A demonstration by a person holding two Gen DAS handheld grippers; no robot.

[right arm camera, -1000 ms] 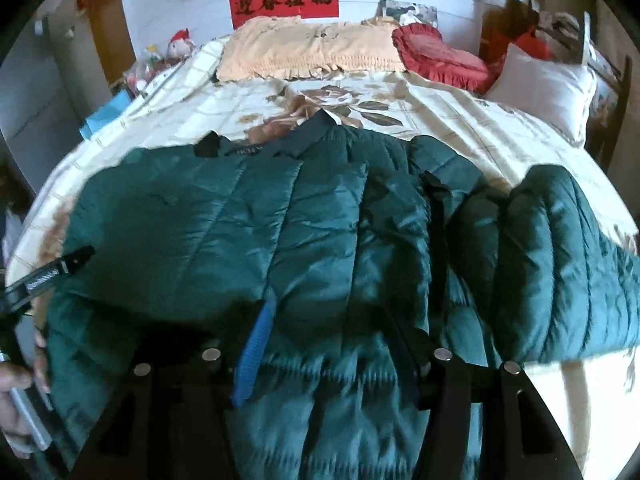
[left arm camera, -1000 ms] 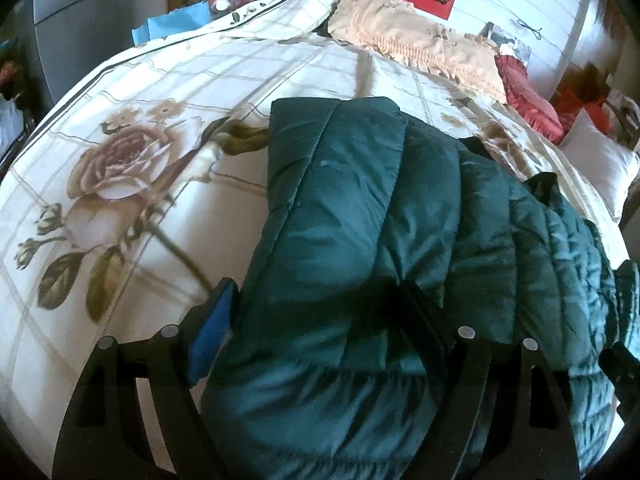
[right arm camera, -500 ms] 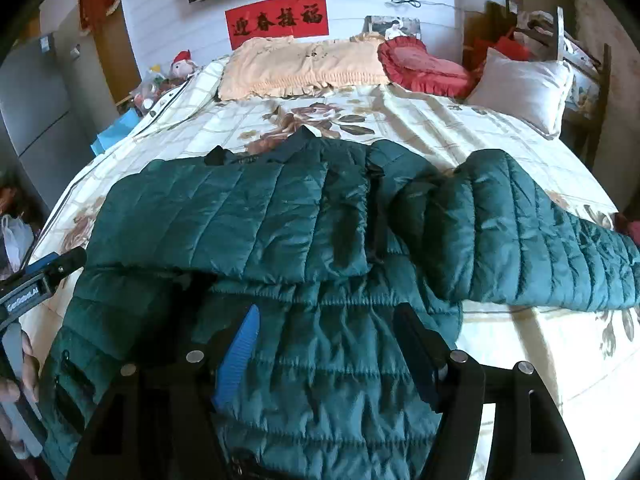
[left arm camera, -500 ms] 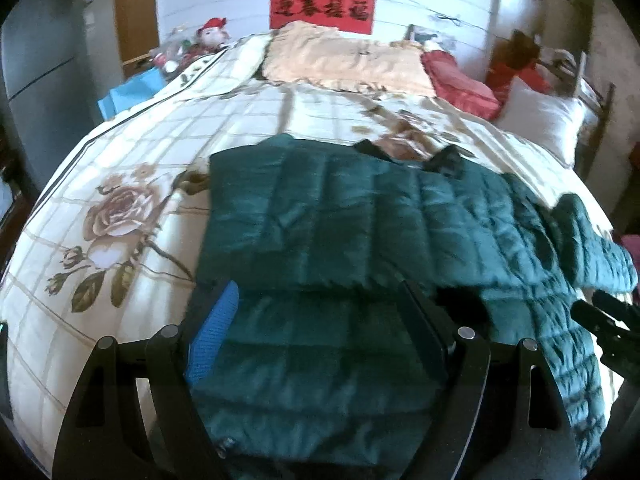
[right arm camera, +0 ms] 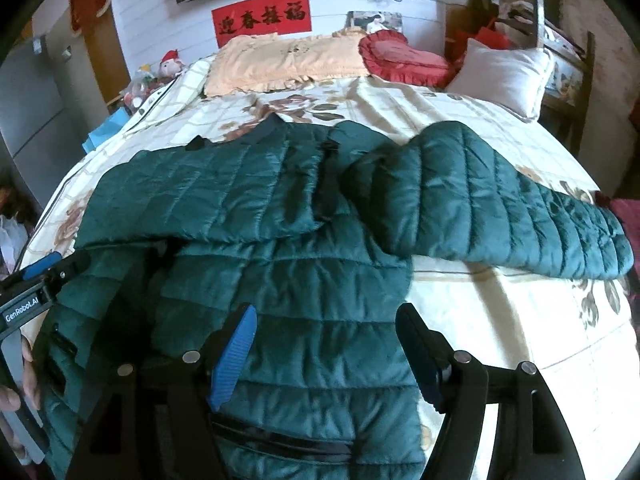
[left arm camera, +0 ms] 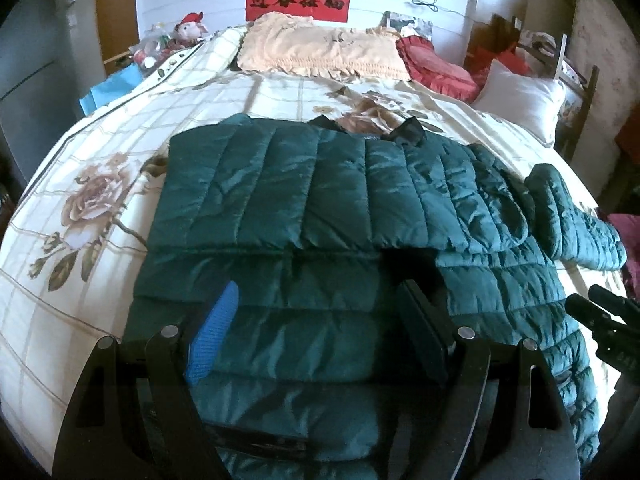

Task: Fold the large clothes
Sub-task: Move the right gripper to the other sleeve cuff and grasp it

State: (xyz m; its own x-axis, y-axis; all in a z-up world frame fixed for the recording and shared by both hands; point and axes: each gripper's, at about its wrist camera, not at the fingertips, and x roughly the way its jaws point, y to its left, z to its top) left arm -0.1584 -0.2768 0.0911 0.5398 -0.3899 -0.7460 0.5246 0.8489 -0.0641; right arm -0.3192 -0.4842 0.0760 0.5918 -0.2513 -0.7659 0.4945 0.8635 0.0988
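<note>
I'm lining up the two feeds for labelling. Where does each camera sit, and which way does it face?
Left wrist: on the left gripper, angled down over the green puffer jacket toward the headboard; its own fingers show.
Right wrist: on the right gripper, jaws opening above the jacket hem; a hand shows at the left edge.
Shared: jacket, floral bedspread, red banner.

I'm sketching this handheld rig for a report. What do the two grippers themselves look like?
Both are built alike: black flat linkage arms with round silver pivot pins. On the left gripper and the right gripper, one of the jaws carries a ribbed blue pad and the other a dark pad. The right wrist view shows white "GenRobot.AI" lettering on the left gripper's black body.
</note>
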